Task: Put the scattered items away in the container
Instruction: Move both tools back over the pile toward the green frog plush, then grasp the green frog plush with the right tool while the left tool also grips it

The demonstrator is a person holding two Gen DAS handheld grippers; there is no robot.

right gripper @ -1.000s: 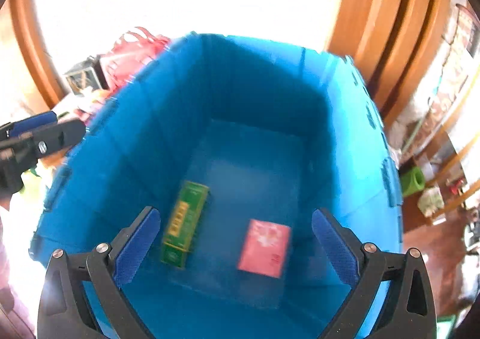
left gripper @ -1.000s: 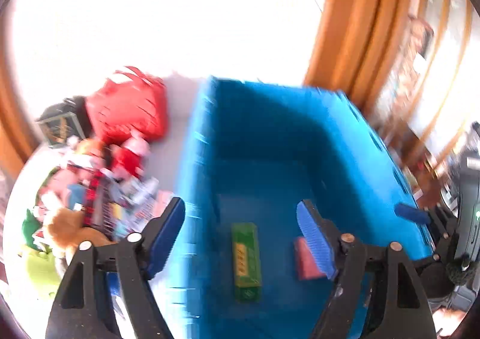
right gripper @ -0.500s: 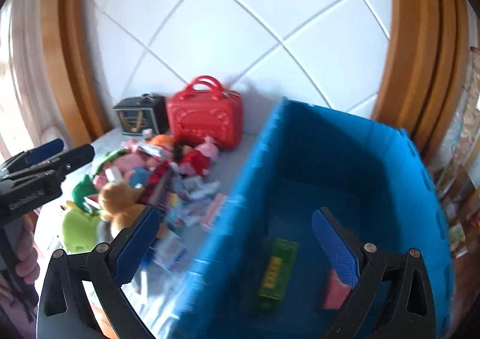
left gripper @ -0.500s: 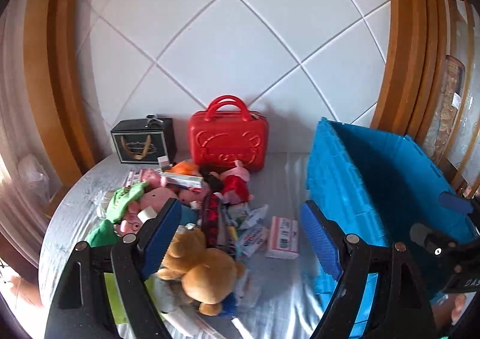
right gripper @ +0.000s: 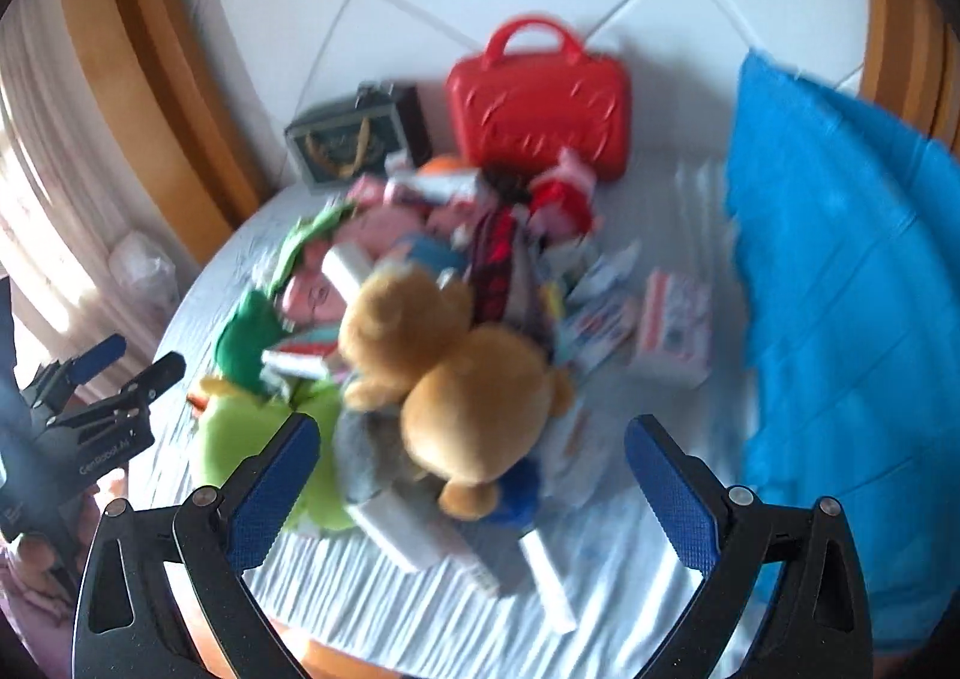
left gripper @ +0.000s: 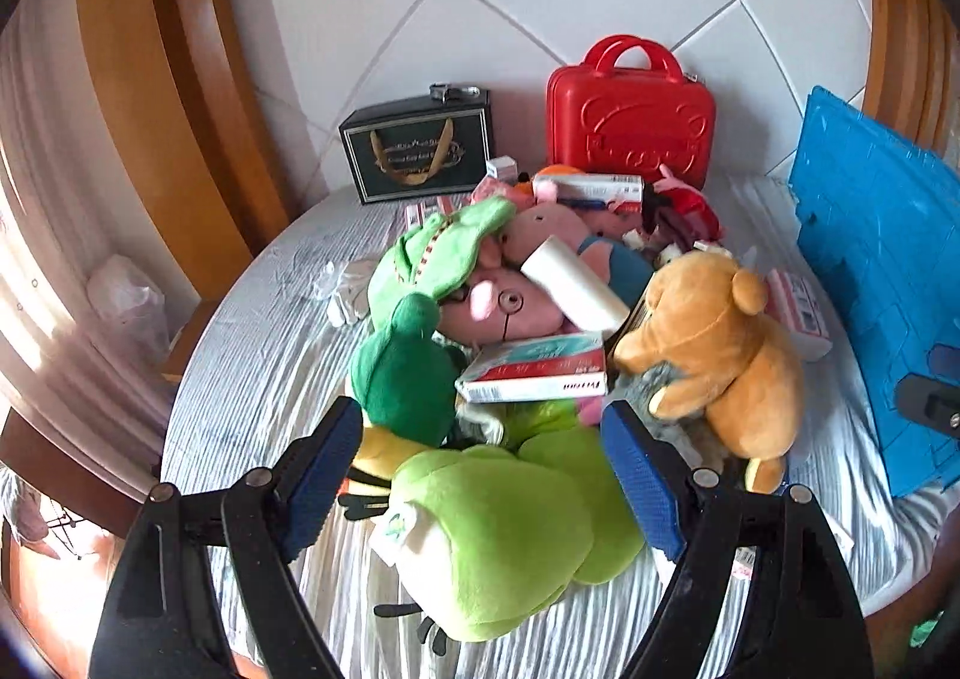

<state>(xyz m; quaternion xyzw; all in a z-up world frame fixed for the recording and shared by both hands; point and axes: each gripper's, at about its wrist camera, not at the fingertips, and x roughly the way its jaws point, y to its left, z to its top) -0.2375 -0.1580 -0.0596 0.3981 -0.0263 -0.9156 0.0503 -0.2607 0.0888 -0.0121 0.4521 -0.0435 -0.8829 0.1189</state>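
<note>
A pile of toys and boxes lies on the round table: a light green plush (left gripper: 498,529), a dark green plush (left gripper: 408,379), an orange bear (left gripper: 720,355) (right gripper: 456,373), a red-and-white box (left gripper: 534,373) and a pink pig plush (left gripper: 510,307). The blue container (left gripper: 882,271) (right gripper: 852,283) stands at the right. My left gripper (left gripper: 480,475) is open and empty, just above the light green plush. My right gripper (right gripper: 474,475) is open and empty, above the bear. The right wrist view is blurred.
A red plastic case (left gripper: 630,120) and a black gift box (left gripper: 420,150) stand at the back by the white tiled wall. A small pink box (left gripper: 798,307) lies beside the container. The table has a grey striped cloth (left gripper: 258,355).
Both grippers have swung left, away from over the blue container to over the toy pile, and come closer to it. Both stay open and empty.
</note>
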